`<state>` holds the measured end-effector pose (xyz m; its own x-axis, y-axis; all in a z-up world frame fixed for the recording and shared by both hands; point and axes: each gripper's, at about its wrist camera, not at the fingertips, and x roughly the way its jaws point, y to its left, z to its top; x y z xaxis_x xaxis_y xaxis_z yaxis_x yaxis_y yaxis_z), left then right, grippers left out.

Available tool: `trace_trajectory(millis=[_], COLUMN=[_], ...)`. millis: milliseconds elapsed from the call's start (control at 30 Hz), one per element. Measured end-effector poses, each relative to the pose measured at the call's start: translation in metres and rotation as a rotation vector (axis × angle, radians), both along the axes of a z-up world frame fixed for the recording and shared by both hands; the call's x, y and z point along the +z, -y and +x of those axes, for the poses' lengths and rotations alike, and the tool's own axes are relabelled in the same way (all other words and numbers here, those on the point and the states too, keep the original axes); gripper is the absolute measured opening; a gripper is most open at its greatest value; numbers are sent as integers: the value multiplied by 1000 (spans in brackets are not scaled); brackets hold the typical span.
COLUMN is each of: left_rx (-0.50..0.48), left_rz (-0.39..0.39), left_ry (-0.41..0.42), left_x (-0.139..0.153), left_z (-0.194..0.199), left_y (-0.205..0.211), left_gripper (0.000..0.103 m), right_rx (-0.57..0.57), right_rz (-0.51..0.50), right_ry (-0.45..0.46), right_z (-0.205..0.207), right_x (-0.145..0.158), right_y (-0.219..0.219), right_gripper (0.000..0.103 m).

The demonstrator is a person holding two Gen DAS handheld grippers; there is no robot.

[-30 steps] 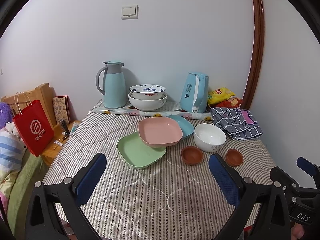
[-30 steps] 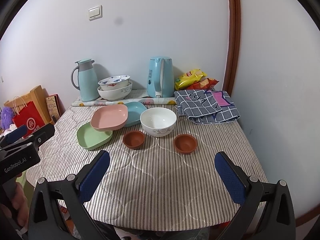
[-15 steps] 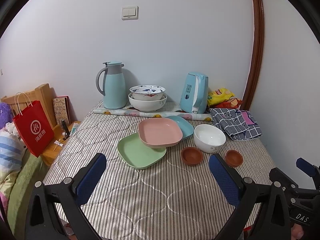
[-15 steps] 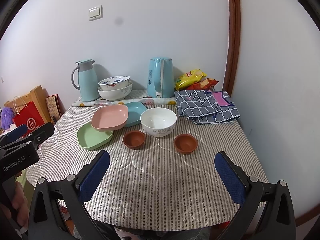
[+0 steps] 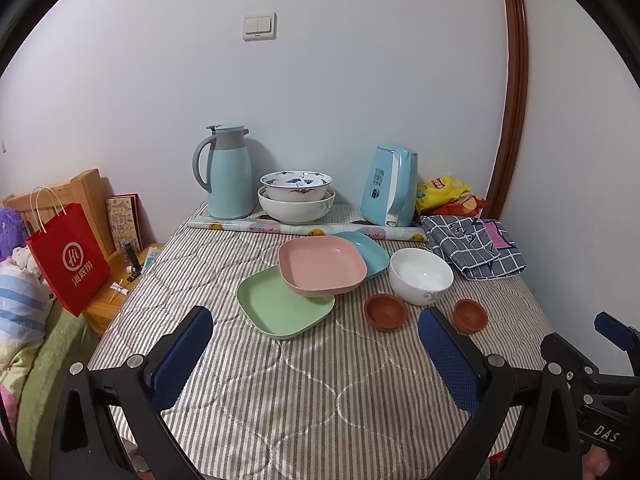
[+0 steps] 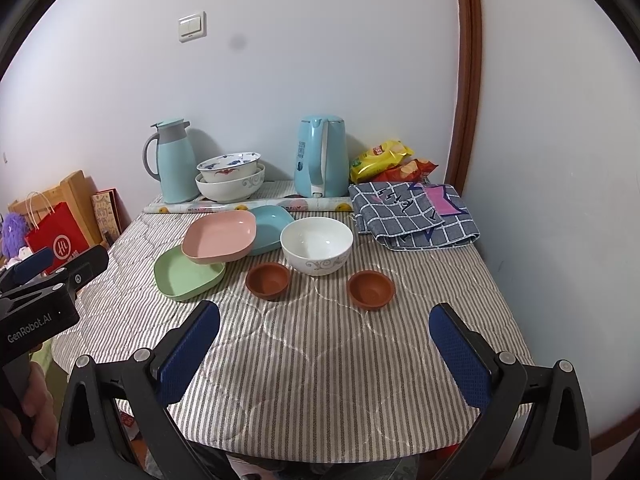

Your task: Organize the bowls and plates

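A pink plate (image 5: 322,266) lies partly on a green plate (image 5: 280,308) and a blue plate (image 5: 370,254) in the middle of the striped table. A white bowl (image 5: 421,275) stands to their right, with two small brown bowls (image 5: 385,312) (image 5: 470,315) in front of it. The same pieces show in the right wrist view: pink plate (image 6: 220,236), green plate (image 6: 186,274), white bowl (image 6: 317,245), brown bowls (image 6: 268,280) (image 6: 371,290). My left gripper (image 5: 316,350) and right gripper (image 6: 325,344) are open and empty, held over the table's near edge.
At the back stand a blue thermos (image 5: 230,172), two stacked large bowls (image 5: 296,194), a blue kettle (image 5: 390,186), snack bags (image 5: 442,192) and a folded checked cloth (image 5: 474,246). A red bag (image 5: 68,258) sits off the table's left. A wall closes the right side.
Both grippers have drifted very slightly; the dishes have not moved.
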<state>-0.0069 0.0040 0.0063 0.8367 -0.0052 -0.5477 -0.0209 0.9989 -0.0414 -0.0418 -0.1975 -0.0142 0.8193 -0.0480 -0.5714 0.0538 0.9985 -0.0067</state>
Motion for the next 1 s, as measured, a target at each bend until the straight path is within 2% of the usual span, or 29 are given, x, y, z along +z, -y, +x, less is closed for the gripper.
trace_trajectory(millis=[600,800,1000], left_rx=[-7,-9,16], left_rz=[7,21,24], left_ry=[2,-9,-34], left_x=[-2,-4,-11], left_z=[1,16,40], left_y=[0,2,-7], left_gripper=[103,103,103], right_rx=[7,19,56], right_rz=[-10,-12,7], right_ry=[3,6,-43], right_z=[4,18,42], right_x=[-1,-2,-12], right_y=[-4,-6,-11], right_gripper=[103,103,103])
